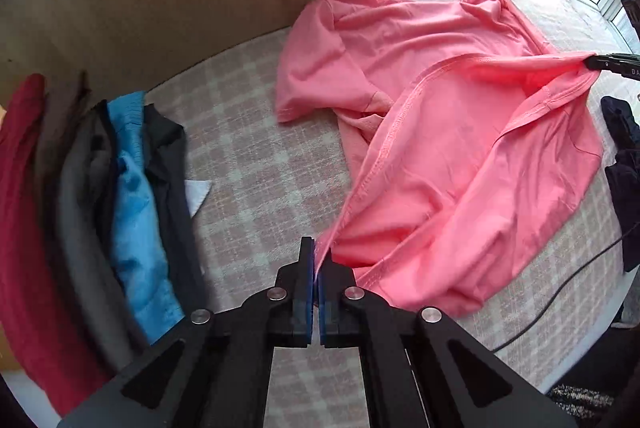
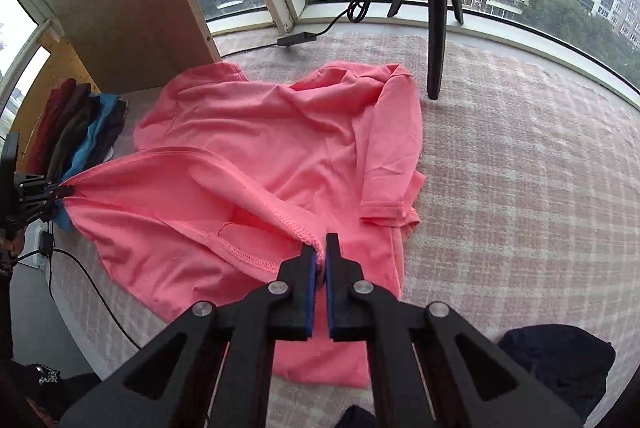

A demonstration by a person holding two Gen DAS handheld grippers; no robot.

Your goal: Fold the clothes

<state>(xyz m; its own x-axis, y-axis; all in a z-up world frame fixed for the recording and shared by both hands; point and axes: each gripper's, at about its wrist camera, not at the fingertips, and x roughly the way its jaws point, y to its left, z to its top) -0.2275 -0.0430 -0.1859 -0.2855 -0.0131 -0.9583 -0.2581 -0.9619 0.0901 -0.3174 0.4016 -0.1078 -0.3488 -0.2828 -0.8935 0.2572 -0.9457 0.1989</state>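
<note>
A pink shirt (image 2: 256,148) lies rumpled on a checked cloth (image 2: 520,148), its stitched hem stretched between two grippers. The left gripper (image 1: 316,248) is clamped tight on one end of the hem, the fabric pinched between its blue pads (image 1: 309,268). The right gripper (image 2: 322,248) is closed on the other end. A row of folded clothes (image 1: 132,196) sits just beside the left gripper, and a tripod (image 2: 434,8) stands beyond the shirt.
</note>
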